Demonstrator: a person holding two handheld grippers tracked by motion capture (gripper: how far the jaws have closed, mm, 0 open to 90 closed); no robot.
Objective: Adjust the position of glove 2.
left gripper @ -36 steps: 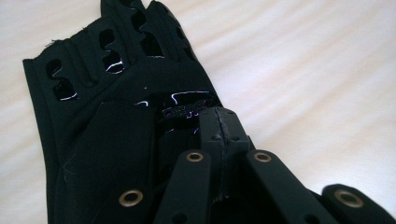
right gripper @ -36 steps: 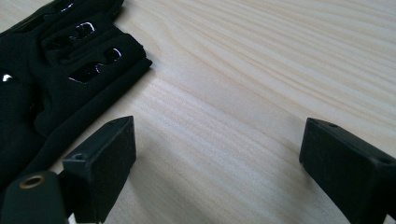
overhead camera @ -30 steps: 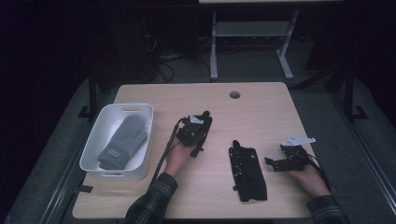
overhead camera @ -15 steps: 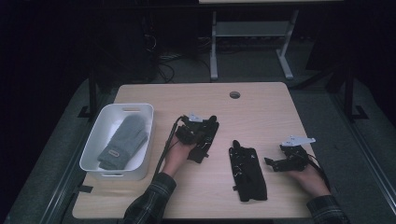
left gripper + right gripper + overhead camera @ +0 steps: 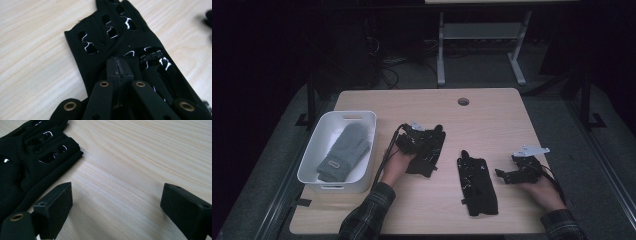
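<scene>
My left gripper [image 5: 119, 72] is clamped on the limp black fabric glove with cut-out slots [image 5: 112, 42], lying light on the pale wooden bench [image 5: 492, 115]; pinching its cuff suits best.

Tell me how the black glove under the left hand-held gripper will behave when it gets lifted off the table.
The black glove looks like thin fabric lying flat and creased, so it will probably droop rather than hold its shape. It seems light for its size. The left hand-held gripper is shut on a small pinch of cloth, so the rest may dangle and swing; the glossy patches might be slippery.
</scene>
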